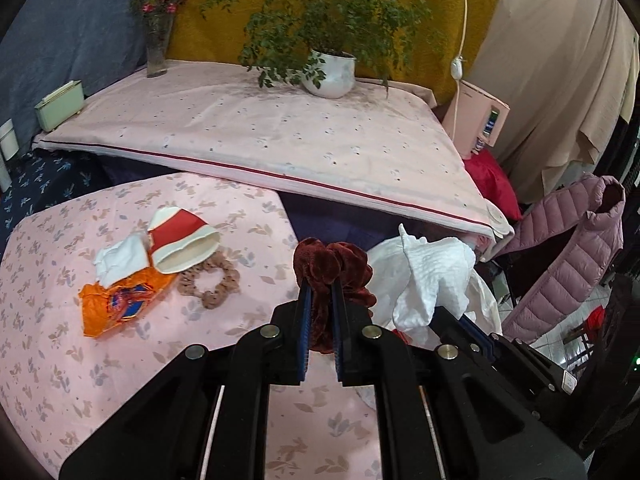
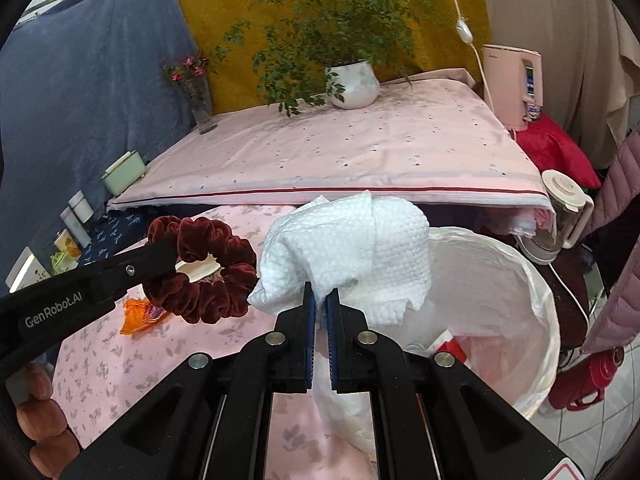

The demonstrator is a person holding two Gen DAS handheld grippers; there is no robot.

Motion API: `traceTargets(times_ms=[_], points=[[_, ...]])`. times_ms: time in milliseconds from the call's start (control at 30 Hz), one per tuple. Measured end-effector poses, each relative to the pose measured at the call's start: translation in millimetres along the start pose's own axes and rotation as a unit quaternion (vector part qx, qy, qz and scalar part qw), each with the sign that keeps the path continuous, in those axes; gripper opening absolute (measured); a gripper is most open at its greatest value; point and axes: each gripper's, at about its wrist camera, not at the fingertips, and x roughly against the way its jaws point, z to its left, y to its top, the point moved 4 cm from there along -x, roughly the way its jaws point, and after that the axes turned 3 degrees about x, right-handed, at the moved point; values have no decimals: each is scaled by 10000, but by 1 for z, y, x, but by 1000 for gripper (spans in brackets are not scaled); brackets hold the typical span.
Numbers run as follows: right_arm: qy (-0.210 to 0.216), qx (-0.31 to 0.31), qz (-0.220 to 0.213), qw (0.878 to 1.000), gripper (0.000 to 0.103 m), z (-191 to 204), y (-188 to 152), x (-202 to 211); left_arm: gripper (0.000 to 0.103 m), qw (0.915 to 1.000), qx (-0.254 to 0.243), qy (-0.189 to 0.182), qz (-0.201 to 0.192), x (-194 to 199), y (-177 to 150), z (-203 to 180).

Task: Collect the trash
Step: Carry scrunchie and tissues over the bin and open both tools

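Observation:
My left gripper (image 1: 320,286) is shut on a dark red velvet scrunchie (image 1: 332,264), held above the pink floral table; the right wrist view shows that scrunchie (image 2: 204,272) hanging from the left gripper (image 2: 174,258). My right gripper (image 2: 321,300) is shut on a crumpled white paper towel (image 2: 352,256), held at the near rim of a white-lined trash bin (image 2: 536,300). The towel (image 1: 432,276) also shows at right in the left wrist view. On the table lie a torn red-and-cream paper cup (image 1: 184,244), a white tissue (image 1: 120,262), an orange wrapper (image 1: 116,300) and a beige scrunchie (image 1: 210,282).
Behind stands a higher surface under a pink cloth (image 1: 260,128) with a potted plant (image 1: 332,68), a flower vase (image 1: 158,44) and a green box (image 1: 60,104). A mauve puffer jacket (image 1: 568,256) hangs right. A blender jug (image 2: 560,216) and a red flask (image 2: 584,380) flank the bin.

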Motion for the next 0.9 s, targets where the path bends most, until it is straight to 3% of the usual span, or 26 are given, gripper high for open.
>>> traceTargets(times_ms=[400, 467, 500, 533, 633, 767, 900], points=[[-301, -458, 111, 9984, 5, -67, -24, 4, 12, 9983, -409, -291, 279, -33, -16, -64], [-334, -487, 122, 9982, 6, -72, -26, 4, 25, 9986, -390, -244, 273, -36, -17, -67], [-347, -499, 124, 9981, 6, -74, -27, 4, 40, 9988, -361, -202, 253, -37, -17, -67], [-351, -522, 127, 9979, 9, -77, -27, 3, 47, 9991, -330, -172, 213, -37, -17, -66], [-379, -611, 91, 9974, 14, -82, -28, 5, 49, 9992, -338, -97, 167, -37, -17, -64], [-373, -657, 28, 9971, 32, -83, -26, 6, 52, 9994, -315, 27, 154, -37, -17, -59], [-348, -596, -16, 9976, 34, -76, -23, 9, 56, 9994, -285, 127, 112, -34, -18, -51]])
